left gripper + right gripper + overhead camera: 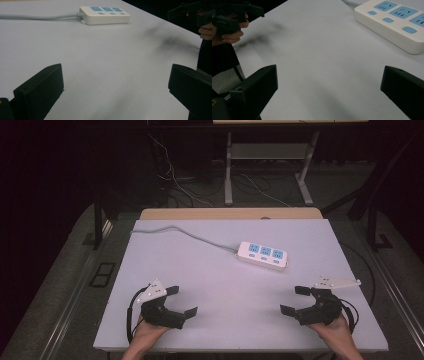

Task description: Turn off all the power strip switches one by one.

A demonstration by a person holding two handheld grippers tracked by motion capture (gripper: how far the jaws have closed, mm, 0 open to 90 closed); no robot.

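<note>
Both grippers, left (181, 301) & right (296, 300), jaws released, nothing held. Power strip (262, 255) far-centre on worktop (200, 270); risk: cable (175, 230) snags, strip slides.

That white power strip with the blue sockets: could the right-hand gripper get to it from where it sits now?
Probably yes. The right gripper stands open near the table's front edge, and the stretch of tabletop between it and the power strip is bare. The strip's grey cable runs off the far side, away from that path.
</note>
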